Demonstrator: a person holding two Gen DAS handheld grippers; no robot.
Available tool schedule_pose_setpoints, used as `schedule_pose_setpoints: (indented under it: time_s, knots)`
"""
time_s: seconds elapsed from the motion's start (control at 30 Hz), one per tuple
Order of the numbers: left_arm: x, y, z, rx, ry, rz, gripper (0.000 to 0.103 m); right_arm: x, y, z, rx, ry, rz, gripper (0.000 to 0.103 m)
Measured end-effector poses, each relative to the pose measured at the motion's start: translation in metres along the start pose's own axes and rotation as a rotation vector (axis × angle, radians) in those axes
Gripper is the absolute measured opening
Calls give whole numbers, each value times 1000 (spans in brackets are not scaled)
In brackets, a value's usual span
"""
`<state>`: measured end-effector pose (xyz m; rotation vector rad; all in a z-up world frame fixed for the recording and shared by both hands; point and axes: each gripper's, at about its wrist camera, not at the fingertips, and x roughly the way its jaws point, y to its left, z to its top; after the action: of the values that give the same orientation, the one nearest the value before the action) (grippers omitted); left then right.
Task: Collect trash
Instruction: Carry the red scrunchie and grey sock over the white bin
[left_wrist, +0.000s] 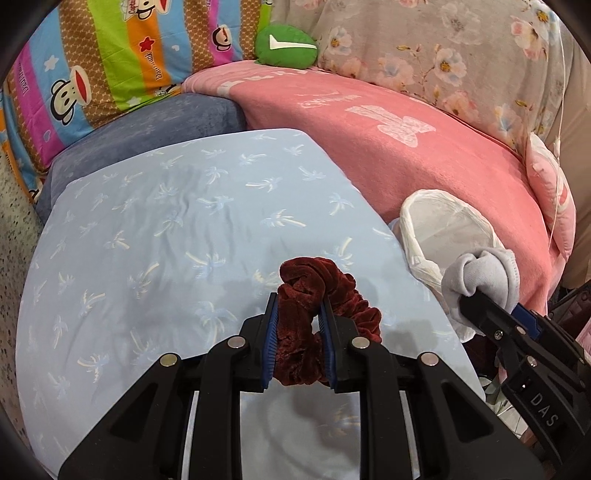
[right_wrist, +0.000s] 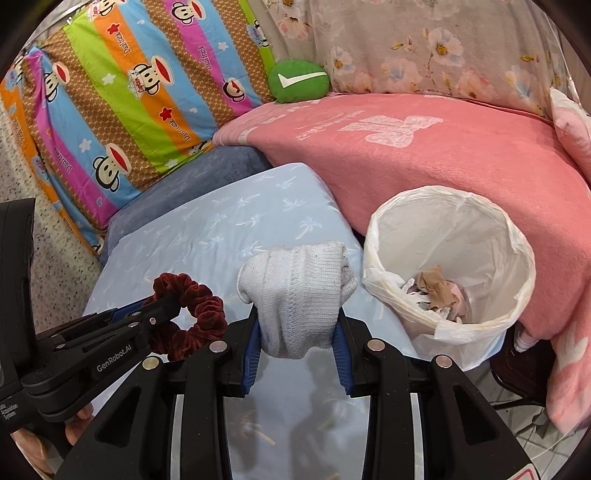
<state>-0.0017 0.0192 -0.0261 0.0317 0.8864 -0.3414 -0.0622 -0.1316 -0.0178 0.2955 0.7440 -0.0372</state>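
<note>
Scrunchie (left_wrist: 312, 321) in left hand-held gripper (left_wrist: 298, 306) (clamped)

We see the scrunchie (left_wrist: 314, 321) between the left gripper (left_wrist: 297, 306) fingers, above the cushion (left_wrist: 166, 229). To its right the right gripper (right_wrist: 297, 325) holds the sock (right_wrist: 295, 295), just left of the bin (right_wrist: 447, 266). Paper scraps (right_wrist: 436, 291) lie in the bin. The blanket (right_wrist: 461, 155) spreads behind the bin and right of the cushion. A pillow (right_wrist: 122, 110) leans behind the cushion on the left, the plush (right_wrist: 297, 81) beside it at the back.
</note>
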Motion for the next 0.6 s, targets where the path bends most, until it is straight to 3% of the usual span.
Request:
schedule_pose_setpoints:
  time_s: [0.6]
  knots:
    - [4,-55,10,96,-14,-30,21,-26,-64,8,83,-70,-60,33]
